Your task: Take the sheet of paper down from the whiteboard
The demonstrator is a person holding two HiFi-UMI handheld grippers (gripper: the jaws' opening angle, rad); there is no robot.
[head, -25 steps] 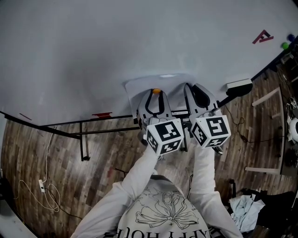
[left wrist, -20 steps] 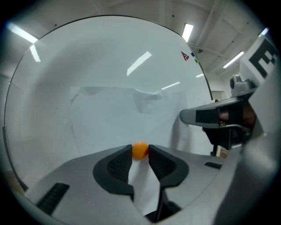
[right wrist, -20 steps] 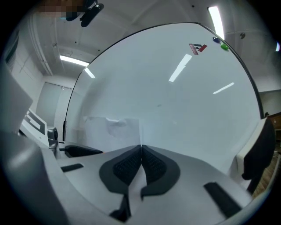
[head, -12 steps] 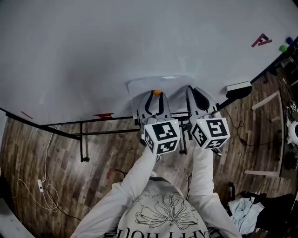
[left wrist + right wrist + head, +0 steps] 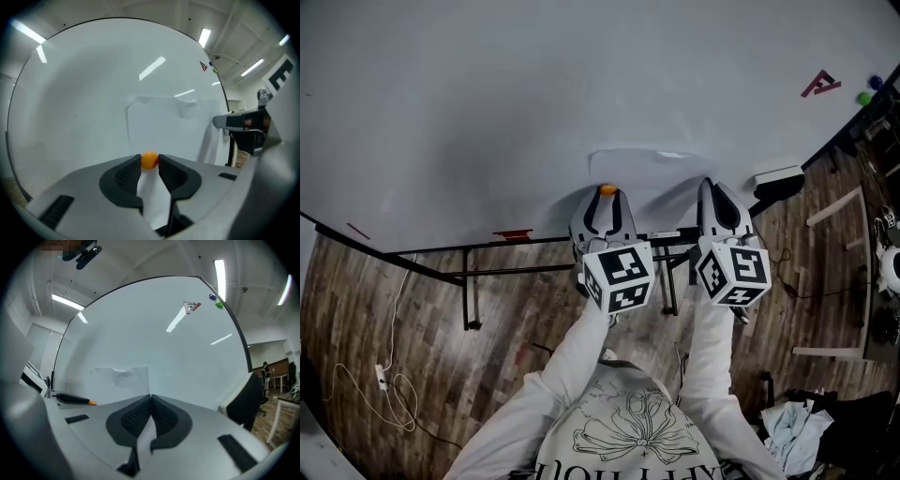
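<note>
Paper: one white sheet of paper (image 5: 652, 171), flat against the whiteboard (image 5: 469, 103), low centre of the head view, just above the bottom rail (image 5: 525, 248).
left gripper (image 5: 607, 194): jaws partway closed, tips pinching a small orange magnet (image 5: 149, 160) at the sheet's lower left corner. Can't tell whether the magnet touches the board or is already off it.
right gripper (image 5: 150, 397): jaws fully together. The sheet's right edge runs straight down into the pads, so this reads as a pinch on the lower right edge.
top edge: slight crumple near the middle; no other magnet visible on the sheet.
handling, sheet: light, thin, floppy. Should slide easily on the glossy board. Will likely sag and flap once free, and tear if yanked against a pinned corner.
handling, magnet: small, round, smooth, so liable to squirt out of the tips. Grip across its middle.
where to hold: an edge or corner, pads flat on both faces. The right-edge pinch looks like the right spot.
stage: my read is that the magnet is the only pin on view and the sheet is not down yet.
risk: a one-corner grip lets the free side curl.
</note>
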